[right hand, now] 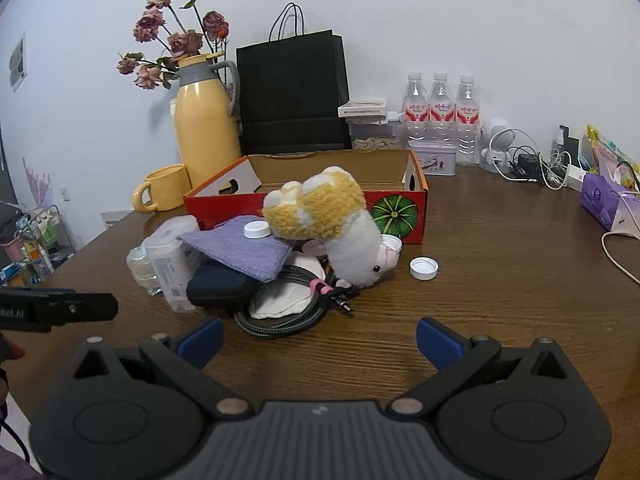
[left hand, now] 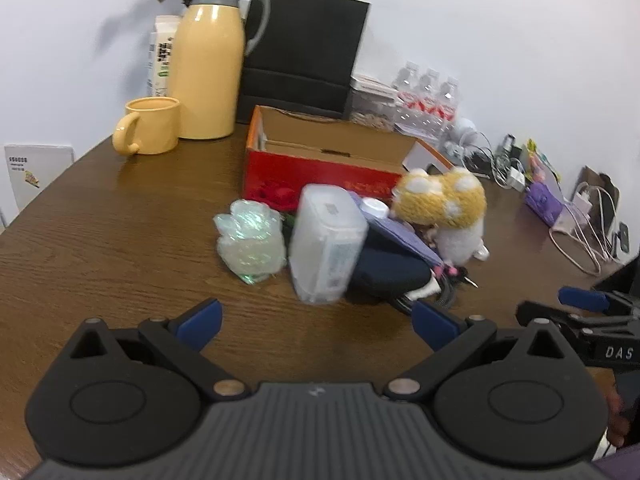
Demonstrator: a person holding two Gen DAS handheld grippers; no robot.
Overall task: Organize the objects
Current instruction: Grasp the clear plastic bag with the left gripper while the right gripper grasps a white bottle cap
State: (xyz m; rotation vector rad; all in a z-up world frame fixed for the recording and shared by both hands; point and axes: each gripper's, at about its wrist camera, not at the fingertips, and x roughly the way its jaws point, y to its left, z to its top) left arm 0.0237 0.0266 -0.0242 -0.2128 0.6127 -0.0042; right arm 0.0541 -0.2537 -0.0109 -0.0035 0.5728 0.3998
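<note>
Waiting grippers: left gripper [left hand: 318,322] and right gripper [right hand: 320,338] gaped wide, empty.
Undone: jumbled pile with yellow-and-white plush toy [right hand: 328,220] just ahead.
Beyond: red open cardboard box [right hand: 336,184] looked empty.

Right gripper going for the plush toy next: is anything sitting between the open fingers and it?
Yes. The coiled black cable lies on the table directly ahead of the right gripper, in front of the plush toy. The white cap sits off to the right.
</note>
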